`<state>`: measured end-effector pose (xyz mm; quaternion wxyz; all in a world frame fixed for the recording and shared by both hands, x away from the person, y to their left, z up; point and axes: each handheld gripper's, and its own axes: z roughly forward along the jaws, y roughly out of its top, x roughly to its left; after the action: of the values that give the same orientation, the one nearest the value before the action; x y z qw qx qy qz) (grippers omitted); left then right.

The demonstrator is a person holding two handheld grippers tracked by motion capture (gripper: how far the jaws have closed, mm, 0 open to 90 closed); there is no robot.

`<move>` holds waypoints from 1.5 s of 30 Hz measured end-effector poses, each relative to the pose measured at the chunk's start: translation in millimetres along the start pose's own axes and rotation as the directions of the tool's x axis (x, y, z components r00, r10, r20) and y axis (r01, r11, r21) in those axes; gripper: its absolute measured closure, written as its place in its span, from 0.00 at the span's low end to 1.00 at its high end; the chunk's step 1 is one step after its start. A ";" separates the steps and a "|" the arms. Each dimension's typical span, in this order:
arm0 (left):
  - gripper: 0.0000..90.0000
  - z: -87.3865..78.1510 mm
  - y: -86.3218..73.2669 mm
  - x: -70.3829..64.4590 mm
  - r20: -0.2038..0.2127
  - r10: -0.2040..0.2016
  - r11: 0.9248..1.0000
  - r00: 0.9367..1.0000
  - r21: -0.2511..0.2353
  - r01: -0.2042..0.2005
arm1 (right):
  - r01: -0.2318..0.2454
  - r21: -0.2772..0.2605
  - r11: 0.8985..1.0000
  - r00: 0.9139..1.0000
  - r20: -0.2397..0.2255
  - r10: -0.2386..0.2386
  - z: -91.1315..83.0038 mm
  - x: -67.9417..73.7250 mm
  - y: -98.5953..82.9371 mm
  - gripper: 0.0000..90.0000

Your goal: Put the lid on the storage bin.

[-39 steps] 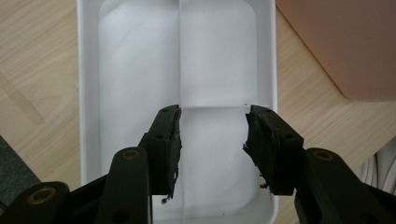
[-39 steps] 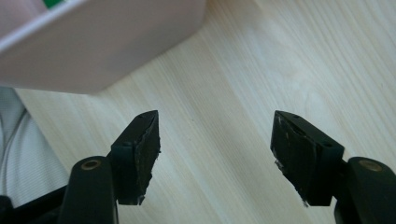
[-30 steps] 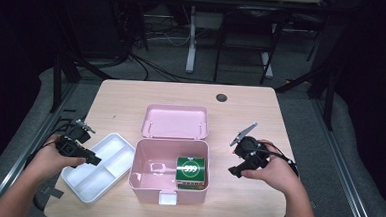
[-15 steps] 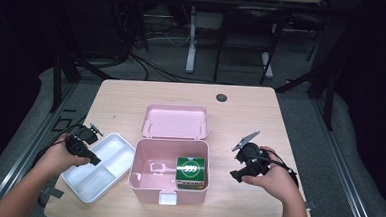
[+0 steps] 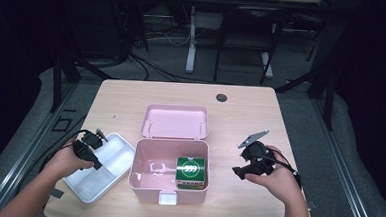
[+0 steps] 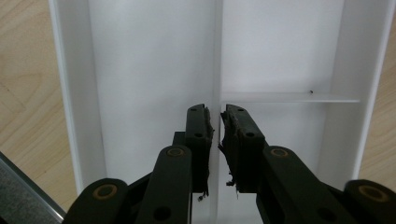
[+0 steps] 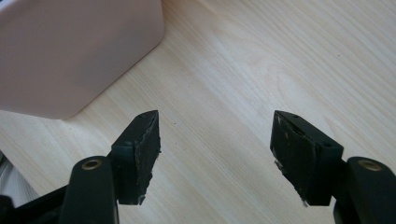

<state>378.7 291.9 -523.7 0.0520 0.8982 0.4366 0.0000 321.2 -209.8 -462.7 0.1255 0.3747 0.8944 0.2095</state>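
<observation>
Left tongs (image 6: 215,122) pinch the white tray (image 6: 140,56) divider (nearly closed); right tongs (image 7: 215,135) gape empty

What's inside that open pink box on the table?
The pink box holds a green packet at its right side; the rest of the floor looks bare. Whatever lies under the packet is covered.

a pink box (image 5: 136,171) stands open near the front edge of the wooden table (image 5: 300,119), with a green packet (image 5: 192,169) in its right half. its lid (image 5: 175,121) lies flat just behind it. a black grommet (image 5: 221,97) sits near the far edge. cables (image 5: 153,66) trail over the floor beyond.
</observation>
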 end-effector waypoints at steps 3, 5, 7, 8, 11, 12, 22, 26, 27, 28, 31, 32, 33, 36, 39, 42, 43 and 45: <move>0.90 2.8 1.2 0.5 -0.001 0.001 1.000 1.000 0.011 -0.001 | -0.005 -0.009 1.000 1.000 0.009 0.005 2.1 -0.4 -0.3 0.37; 0.92 5.7 1.8 0.2 0.004 0.003 1.000 1.000 0.019 -0.003 | -0.003 0.007 1.000 1.000 0.007 0.003 2.1 -0.9 -0.1 0.37; 0.92 7.0 2.2 0.1 0.004 0.005 1.000 1.000 0.024 -0.005 | -0.001 0.011 1.000 1.000 0.005 0.001 3.2 -0.8 -0.2 0.37; 0.93 9.1 2.9 0.2 0.006 -0.001 1.000 1.000 0.027 0.001 | -0.001 0.001 1.000 1.000 0.007 0.001 4.7 -0.5 -0.6 0.37; 0.94 11.3 4.1 1.1 0.019 -0.004 0.999 1.000 0.036 0.003 | -0.003 0.005 1.000 1.000 0.007 0.003 6.7 -0.4 -0.8 0.37; 0.95 12.2 4.7 1.3 0.016 0.003 0.999 1.000 0.040 -0.003 | -0.001 0.026 1.000 1.000 0.005 0.001 6.3 -0.6 -0.3 0.37; 0.98 17.4 8.8 -0.4 0.012 0.009 0.997 1.000 0.075 -0.010 | 0.014 0.074 0.997 1.000 0.009 -0.015 13.2 2.7 0.9 0.37; 0.98 19.1 10.3 -0.3 0.012 0.004 0.996 1.000 0.086 -0.005 | 0.017 0.071 0.997 1.000 0.013 -0.018 14.0 3.6 1.7 0.37; 0.97 19.5 10.8 0.0 0.010 0.009 0.996 1.000 0.089 -0.010 | 0.019 0.072 0.997 1.000 0.015 -0.021 13.7 3.5 1.8 0.37; 0.97 20.1 10.9 -0.3 0.013 0.004 0.996 1.000 0.091 -0.005 | 0.019 0.070 0.997 1.000 0.015 -0.020 13.4 3.4 1.7 0.37; 0.97 21.4 11.5 -0.6 0.010 0.005 0.996 1.000 0.094 -0.006 | 0.019 0.064 0.998 1.000 0.018 -0.020 12.4 3.5 1.7 0.37; 0.97 21.3 12.2 0.1 0.015 0.007 0.995 1.000 0.098 -0.009 | 0.018 0.064 0.998 1.000 0.018 -0.020 12.2 3.4 1.7 0.37; 0.97 21.3 12.2 0.1 0.015 0.007 0.995 1.000 0.098 -0.009 | 0.019 0.064 0.998 1.000 0.021 -0.020 12.2 3.2 1.8 0.37; 0.98 19.9 12.4 0.8 0.014 0.006 0.994 1.000 0.105 -0.007 | 0.021 0.069 0.997 0.999 0.030 -0.023 12.2 3.0 1.6 0.37; 0.98 18.4 12.3 1.9 0.015 0.008 0.994 1.000 0.111 -0.009 | 0.018 0.061 0.998 0.999 0.030 -0.019 11.5 2.3 1.3 0.37; 0.99 13.9 12.1 3.8 0.015 0.000 0.995 1.000 0.101 -0.002 | 0.018 0.059 0.998 0.999 0.031 -0.020 11.3 2.1 1.1 0.37; 0.99 12.0 11.8 4.1 0.018 -0.008 0.995 1.000 0.102 0.006 | 0.019 0.059 0.998 0.999 0.030 -0.021 11.5 2.3 1.1 0.37; 0.99 8.4 11.4 5.4 0.011 -0.004 0.995 1.000 0.104 0.002 | 0.019 0.055 0.998 0.999 0.027 -0.021 11.7 2.4 1.0 0.37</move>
<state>391.4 288.4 -531.2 0.0077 0.8990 0.4370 -0.0280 324.6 -204.2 -472.7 0.1297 0.3719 0.9017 0.1785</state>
